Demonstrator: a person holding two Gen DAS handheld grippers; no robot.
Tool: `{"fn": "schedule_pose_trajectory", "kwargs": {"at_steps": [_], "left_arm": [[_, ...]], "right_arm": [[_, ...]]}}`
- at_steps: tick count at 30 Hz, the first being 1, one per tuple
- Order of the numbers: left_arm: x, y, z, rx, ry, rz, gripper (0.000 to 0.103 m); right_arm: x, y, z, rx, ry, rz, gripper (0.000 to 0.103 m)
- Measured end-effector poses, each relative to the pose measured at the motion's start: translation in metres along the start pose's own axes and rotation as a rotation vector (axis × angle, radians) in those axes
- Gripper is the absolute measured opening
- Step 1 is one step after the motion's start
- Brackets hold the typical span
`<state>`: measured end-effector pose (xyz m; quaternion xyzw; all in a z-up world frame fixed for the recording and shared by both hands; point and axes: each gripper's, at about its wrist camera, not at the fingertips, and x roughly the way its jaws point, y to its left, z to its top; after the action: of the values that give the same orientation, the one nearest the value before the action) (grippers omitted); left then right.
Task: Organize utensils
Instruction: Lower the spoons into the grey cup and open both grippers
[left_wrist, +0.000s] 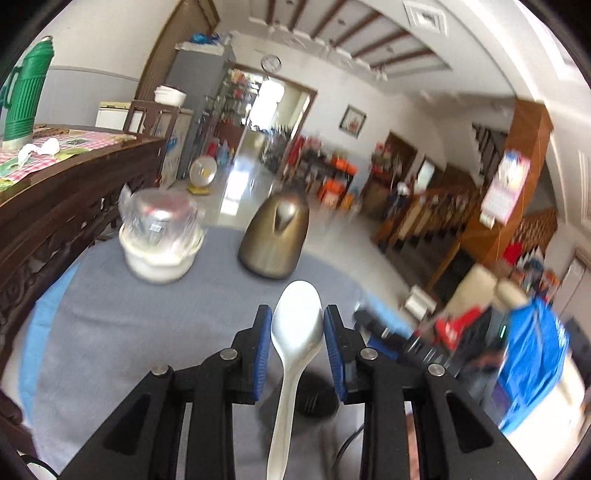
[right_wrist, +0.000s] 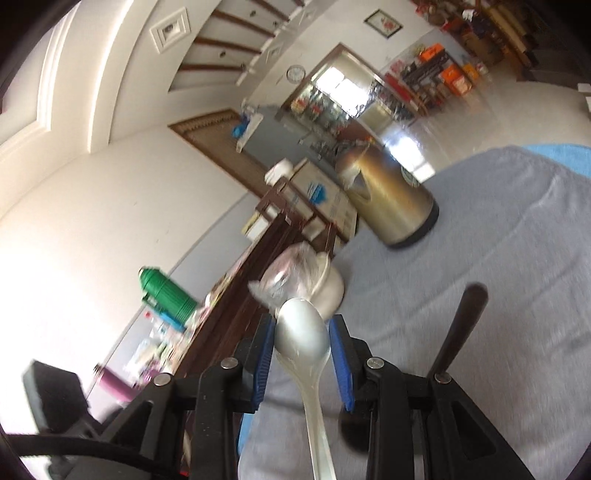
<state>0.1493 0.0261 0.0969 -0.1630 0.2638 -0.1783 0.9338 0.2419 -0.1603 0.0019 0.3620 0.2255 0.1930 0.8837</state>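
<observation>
Grey-clothed worktop (left_wrist: 147, 332) below, and both the left tongs (left_wrist: 297, 328) and right tongs (right_wrist: 303, 339) grip a silver spoon (left_wrist: 295, 325) (right_wrist: 303, 332) by its bowl, so either slick spoon may slip and clatter toward the kettle (left_wrist: 275, 236).

The left gripper (left_wrist: 297, 325) was raised, its jaws parted around a metal spoon (left_wrist: 295, 332). The right gripper (right_wrist: 302, 336) was rolled sideways, jaws likewise spread around another spoon (right_wrist: 303, 336).

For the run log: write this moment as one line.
left tongs: spoon between pads | right tongs: spoon between pads | kettle, bowl on table
</observation>
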Motion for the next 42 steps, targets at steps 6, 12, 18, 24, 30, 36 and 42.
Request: {"fn": "schedule_pose_trajectory", "kwargs": {"at_steps": [6,12,18,24,30,36,42], "left_arm": [[0.041,0.006,0.011,-0.12,-0.088,0.019,0.03],[0.066,0.018,-0.003,-0.26,-0.148,-0.028,0.03],[0.082,0.018,-0.017,-0.249,-0.143,0.003,0.03],[0.086,0.009,-0.027,-0.219,-0.153,0.016,0.03],[0.087,0.009,-0.037,-0.198,-0.152,-0.001,0.03],[0.085,0.006,-0.041,-0.172,-0.156,-0.013,0.03],[0.084,0.008,-0.044,-0.178,-0.15,-0.026,0.03]], "right_arm": [[0.02,-0.006,0.017,-0.022,-0.091,-0.048,0.032],[0.029,-0.009,0.013,-0.084,-0.122,-0.065,0.032],[0.026,-0.019,0.003,-0.104,-0.174,-0.061,0.032],[0.026,-0.018,-0.003,-0.128,-0.202,-0.048,0.033],[0.021,-0.017,-0.009,-0.163,-0.212,-0.043,0.034],[0.016,-0.019,-0.012,-0.19,-0.203,-0.039,0.034],[0.013,-0.021,-0.011,-0.181,-0.182,-0.021,0.034]]}}
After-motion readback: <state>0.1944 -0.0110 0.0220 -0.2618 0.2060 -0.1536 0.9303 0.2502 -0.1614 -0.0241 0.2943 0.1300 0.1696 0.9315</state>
